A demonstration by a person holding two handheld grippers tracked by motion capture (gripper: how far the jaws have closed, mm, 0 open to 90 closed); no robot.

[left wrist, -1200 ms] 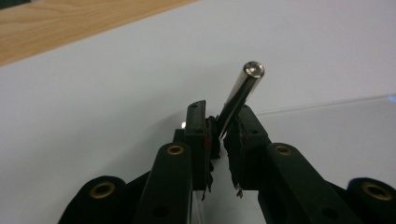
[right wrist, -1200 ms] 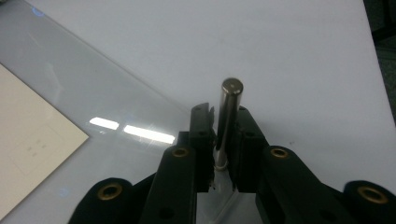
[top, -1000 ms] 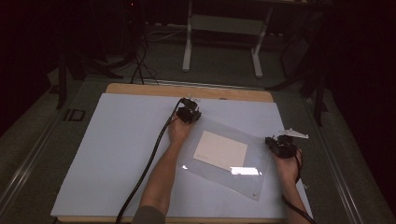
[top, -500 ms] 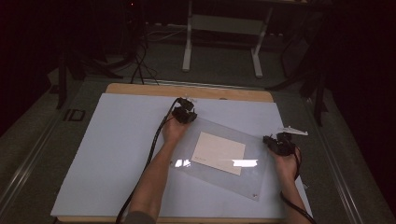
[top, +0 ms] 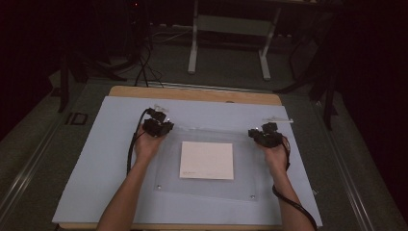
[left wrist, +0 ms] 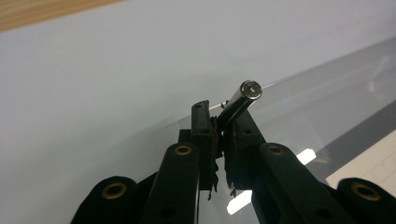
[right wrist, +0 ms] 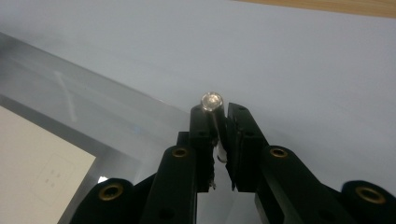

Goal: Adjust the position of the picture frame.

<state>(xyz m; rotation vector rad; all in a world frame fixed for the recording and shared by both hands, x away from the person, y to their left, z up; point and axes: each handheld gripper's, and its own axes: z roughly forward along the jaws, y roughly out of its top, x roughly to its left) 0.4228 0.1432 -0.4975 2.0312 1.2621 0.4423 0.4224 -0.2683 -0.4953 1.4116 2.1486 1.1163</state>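
High view: clear rectangular acrylic sheet with a cream paper square lies flat on the pale blue mat. Left gripper and right gripper each clench a silver metal standoff post at its far corners.

I see a wooden bench almost wholly covered by a pale blue mat. On the mat lies a clear acrylic sheet, with a white paper square at its middle.
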